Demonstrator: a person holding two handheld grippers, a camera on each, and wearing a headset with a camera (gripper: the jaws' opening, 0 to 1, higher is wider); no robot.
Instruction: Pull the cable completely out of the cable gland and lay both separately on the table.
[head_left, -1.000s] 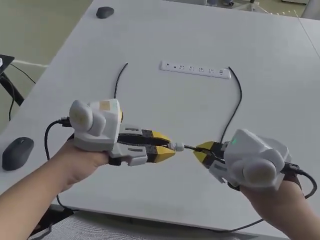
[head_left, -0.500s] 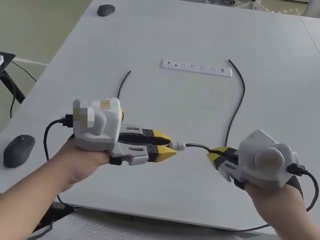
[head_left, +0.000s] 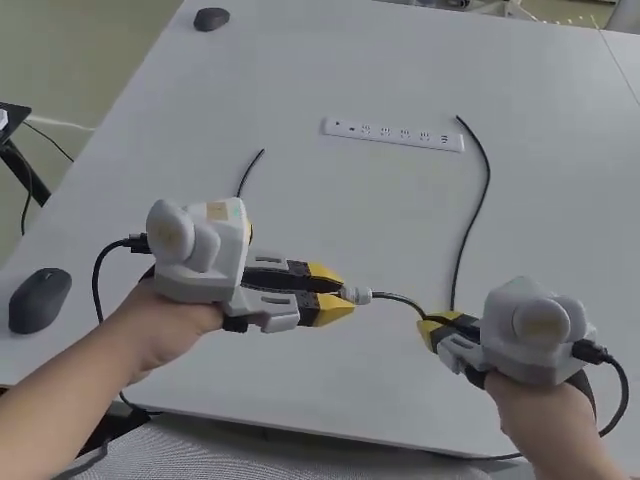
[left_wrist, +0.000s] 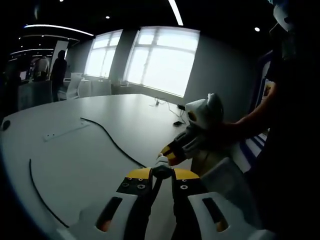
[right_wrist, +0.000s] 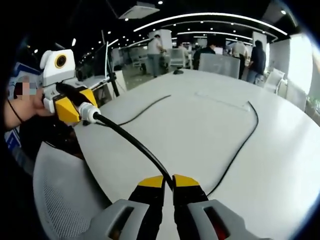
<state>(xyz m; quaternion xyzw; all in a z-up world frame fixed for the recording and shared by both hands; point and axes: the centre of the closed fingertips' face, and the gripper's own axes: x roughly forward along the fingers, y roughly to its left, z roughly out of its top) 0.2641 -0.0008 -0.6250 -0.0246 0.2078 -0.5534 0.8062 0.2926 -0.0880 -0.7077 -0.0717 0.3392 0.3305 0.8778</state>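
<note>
A white cable gland (head_left: 353, 294) is pinched at the tips of my left gripper (head_left: 335, 297), held above the table's near edge; it also shows as the cable gland (left_wrist: 162, 161) and the cable gland (right_wrist: 89, 112). A black cable (head_left: 474, 215) comes out of the gland and runs to my right gripper (head_left: 433, 328), which is shut on it a short way from the gland. Beyond the right gripper (right_wrist: 168, 181) the cable (right_wrist: 239, 149) trails over the table toward the power strip. My left gripper (left_wrist: 162, 174) is shut on the gland.
A white power strip (head_left: 393, 136) lies at mid table. A second black cable (head_left: 249, 172) lies left of centre. One dark mouse (head_left: 38, 298) rests at the near left edge and another mouse (head_left: 210, 19) at the far left. People stand far off in the room.
My right gripper has moved right and toward me, away from the left gripper, drawing more black cable out of the gland. The left gripper stays about where it was.
</note>
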